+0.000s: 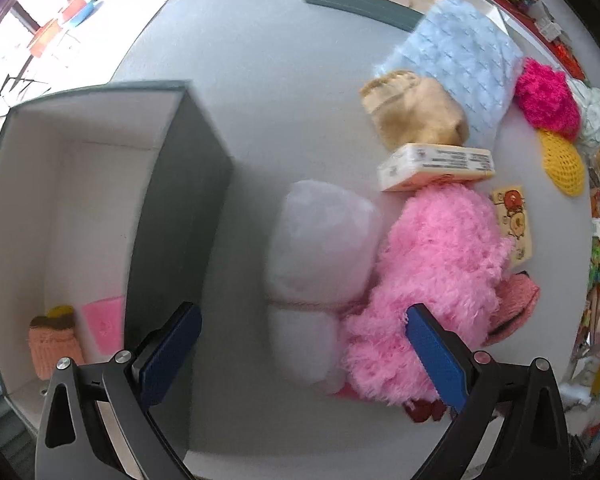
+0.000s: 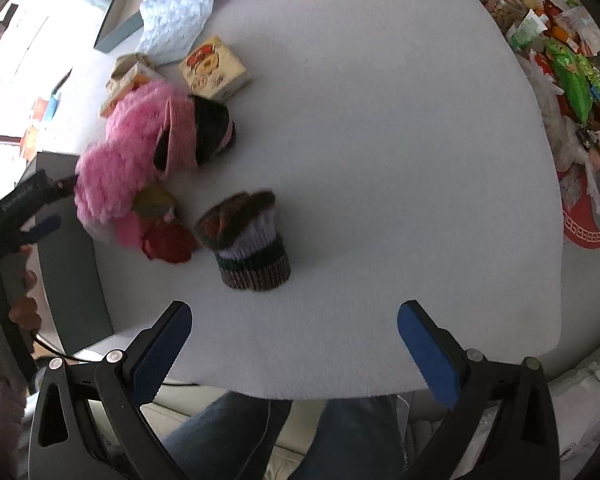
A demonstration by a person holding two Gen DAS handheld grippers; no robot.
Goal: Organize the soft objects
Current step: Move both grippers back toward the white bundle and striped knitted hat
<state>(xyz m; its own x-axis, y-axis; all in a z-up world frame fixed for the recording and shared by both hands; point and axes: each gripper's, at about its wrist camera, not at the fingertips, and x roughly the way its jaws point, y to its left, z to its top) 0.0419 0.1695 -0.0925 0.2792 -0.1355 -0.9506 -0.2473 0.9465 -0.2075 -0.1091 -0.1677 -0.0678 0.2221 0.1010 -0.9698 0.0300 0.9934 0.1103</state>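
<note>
My left gripper (image 1: 302, 334) is open, hovering just in front of a white plush bundle (image 1: 320, 240) tied with cord and a fluffy pink plush (image 1: 440, 276). To its left stands a grey box (image 1: 172, 208) with a white inside, holding a small peach knitted piece (image 1: 54, 340) and a pink cloth (image 1: 104, 324). My right gripper (image 2: 294, 338) is open over the table's near edge, with a striped knitted glove (image 2: 248, 240) lying ahead of it. The fluffy pink plush (image 2: 116, 168), a pink-and-black slipper (image 2: 198, 136) and a red-and-yellow soft toy (image 2: 164, 228) sit at the left.
A light blue cushion (image 1: 456, 64), tan fuzzy item (image 1: 416, 112), flat carton (image 1: 436, 166), magenta yarn ball (image 1: 544, 96) and yellow foam net (image 1: 560, 164) crowd the table's far side. A patterned box (image 2: 214, 68) and snack packets (image 2: 572, 80) lie at the right. A hand (image 2: 24, 296) holds the left gripper.
</note>
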